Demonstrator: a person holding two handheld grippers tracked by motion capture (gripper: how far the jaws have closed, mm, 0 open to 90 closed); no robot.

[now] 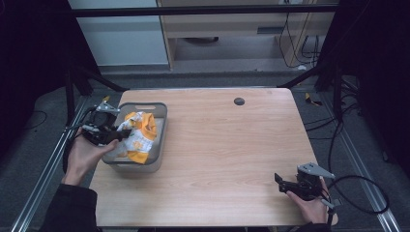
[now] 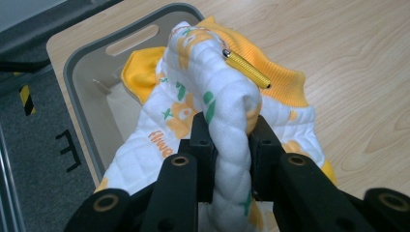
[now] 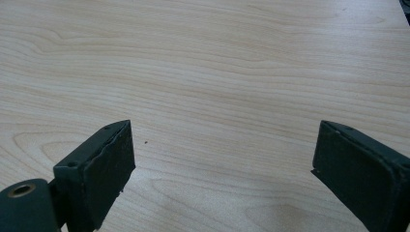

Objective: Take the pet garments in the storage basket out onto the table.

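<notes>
One soft thing is in hand at this moment: a quilted white garment [image 2: 212,96] printed with orange and green shapes and trimmed in ribbed orange, which looks like a small piece of child's clothing. The left hand-held gripper [image 2: 231,140] is clenched on a bunched fold of it, the cloth squeezed into a thick roll between the two black jaws, and holds it over the grey basket [image 1: 159,121] at the left end of the surface [image 1: 232,145]. In the high view the garment [image 1: 138,135] lies partly in the basket, mounded above its rim, with the left hand-held gripper [image 1: 121,134] at its left side. It should handle as light, limp and compressible: it will sag and trail from any one grip, so part of it may drag over the basket wall when lifted. Padded cloth gives good friction, so slipping seems unlikely; a thick fold near the ribbed hem or collar would be the surest place to hold. A small yellow ribbed metal piece [image 2: 246,69], perhaps a zip pull, rests on top of the fold and could snag. Apart from the garment, I cannot see anything else in the basket. The right hand-held gripper [image 3: 222,159] is released, jaws wide apart over bare wood, well apart from the basket at the near right [image 1: 285,183].
</notes>
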